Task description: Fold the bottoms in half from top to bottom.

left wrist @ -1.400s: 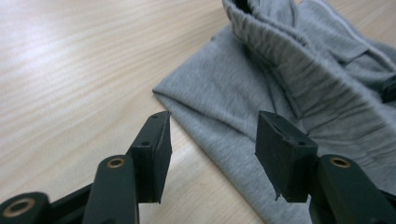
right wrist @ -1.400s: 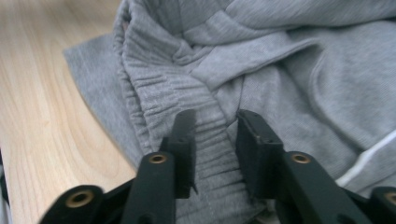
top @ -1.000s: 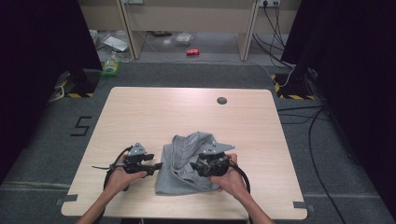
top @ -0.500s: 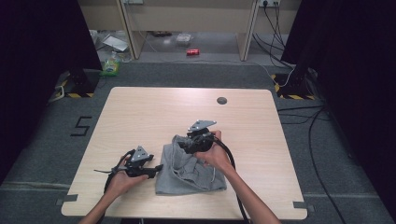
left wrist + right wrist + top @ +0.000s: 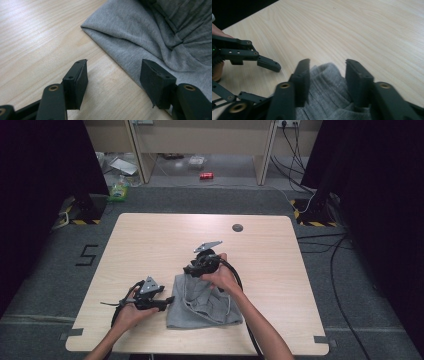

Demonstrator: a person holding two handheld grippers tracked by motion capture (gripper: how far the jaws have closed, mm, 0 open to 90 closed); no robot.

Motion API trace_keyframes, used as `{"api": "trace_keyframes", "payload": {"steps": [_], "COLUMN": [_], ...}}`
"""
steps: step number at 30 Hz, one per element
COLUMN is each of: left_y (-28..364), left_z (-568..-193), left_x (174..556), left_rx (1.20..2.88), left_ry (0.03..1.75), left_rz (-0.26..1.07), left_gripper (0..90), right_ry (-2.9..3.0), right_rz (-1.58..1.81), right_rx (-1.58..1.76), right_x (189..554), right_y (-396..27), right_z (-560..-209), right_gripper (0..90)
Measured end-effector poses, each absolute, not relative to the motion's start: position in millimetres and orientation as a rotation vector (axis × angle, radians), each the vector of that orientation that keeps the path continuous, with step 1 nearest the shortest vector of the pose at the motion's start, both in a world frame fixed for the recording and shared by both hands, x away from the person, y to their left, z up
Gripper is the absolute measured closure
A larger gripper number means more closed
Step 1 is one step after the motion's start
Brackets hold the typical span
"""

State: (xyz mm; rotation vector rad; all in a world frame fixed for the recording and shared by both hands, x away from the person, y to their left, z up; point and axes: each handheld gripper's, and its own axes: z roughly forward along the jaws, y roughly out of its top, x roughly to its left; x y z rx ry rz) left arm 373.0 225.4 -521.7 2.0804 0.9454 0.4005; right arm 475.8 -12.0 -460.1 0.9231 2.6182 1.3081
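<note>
Grey garment (image 5: 202, 302) lies crumpled on the table (image 5: 280, 270), near the front edge. Left gripper (image 5: 113, 77) rests at its left edge, jaws apart, holding nothing. Right gripper (image 5: 327, 75) sits over the garment's far end; jaws have just been closing, a fold bunched between them, not yet pinched.

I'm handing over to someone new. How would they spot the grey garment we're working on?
Look at the light wooden table, along its near edge in the middle. The grey garment lies crumpled there, a white drawstring across it, between the left gripper and right gripper. It is the one soft thing on the table.
</note>
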Motion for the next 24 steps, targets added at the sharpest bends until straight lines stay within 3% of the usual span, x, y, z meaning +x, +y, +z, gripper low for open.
{"api": "trace_keyframes", "payload": {"steps": [2, 6, 16, 24], "left_y": [225, 225, 225, 226], "left_z": [-522, -522, -522, -522], "left_x": [373, 373, 373, 373], "left_rx": [2.08, 2.079, 2.079, 2.081], "left_ry": [0.945, 0.945, 0.945, 0.94], "left_rz": [0.4, 0.4, 0.4, 0.398], "left_gripper": [38.2, 38.2, 38.2, 38.2], "right_ry": [2.624, 2.608, 2.458, 2.386], "right_rz": [1.312, 1.334, 1.495, 1.529], "right_rx": [0.938, 0.921, 0.897, 0.89], "right_x": [476, 469, 416, 354], "right_y": [-13, -19, -65, -104], "right_z": [-460, -455, -428, -440], "right_gripper": [69.2, 78.5, 83.4, 84.0]}}
